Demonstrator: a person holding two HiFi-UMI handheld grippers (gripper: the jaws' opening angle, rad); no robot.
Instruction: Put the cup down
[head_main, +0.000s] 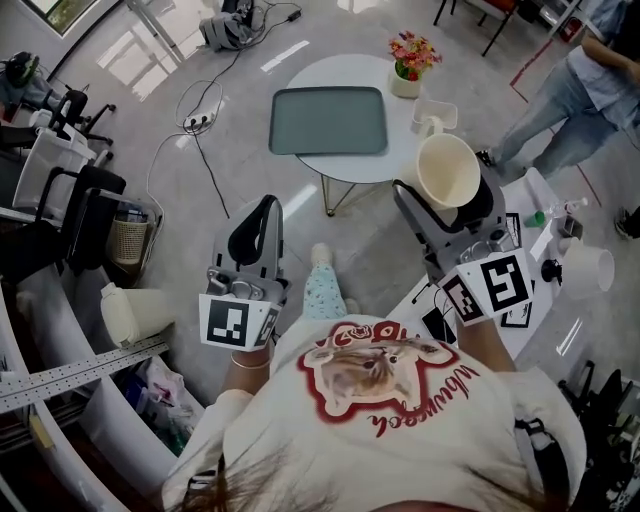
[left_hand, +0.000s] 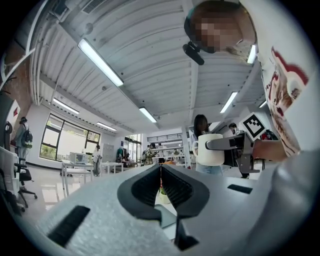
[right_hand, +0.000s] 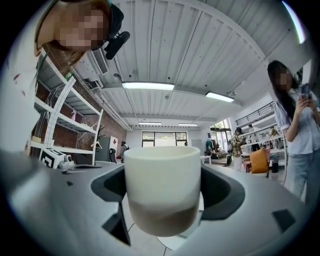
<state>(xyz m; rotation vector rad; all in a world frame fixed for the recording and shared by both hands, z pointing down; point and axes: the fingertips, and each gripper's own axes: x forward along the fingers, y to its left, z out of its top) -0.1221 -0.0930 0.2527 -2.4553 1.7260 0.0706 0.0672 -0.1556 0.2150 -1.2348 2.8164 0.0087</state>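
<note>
Cup (head_main: 447, 170) in right gripper (head_main: 449, 196), perhaps over rim of the table (head_main: 335, 72)

Looks down on a glossy grey floor (head_main: 330, 30), bright with window glare at 11 o'clock. Holds a round white table (head_main: 340, 70) on thin legs at 12 o'clock, black office chairs (head_main: 70, 190) at 9 o'clock, and loose cables (head_main: 195, 120) at 11 o'clock. Overhead, carries a white ribbed ceiling (left_hand: 150, 60) with long strip lights (left_hand: 100, 62). Opens to tall windows (left_hand: 55, 142) at 9 o'clock in the left gripper view. Sets metal shelves (right_hand: 65, 125) against a brick wall (right_hand: 82, 120) at 9 o'clock in the right gripper view.
</note>
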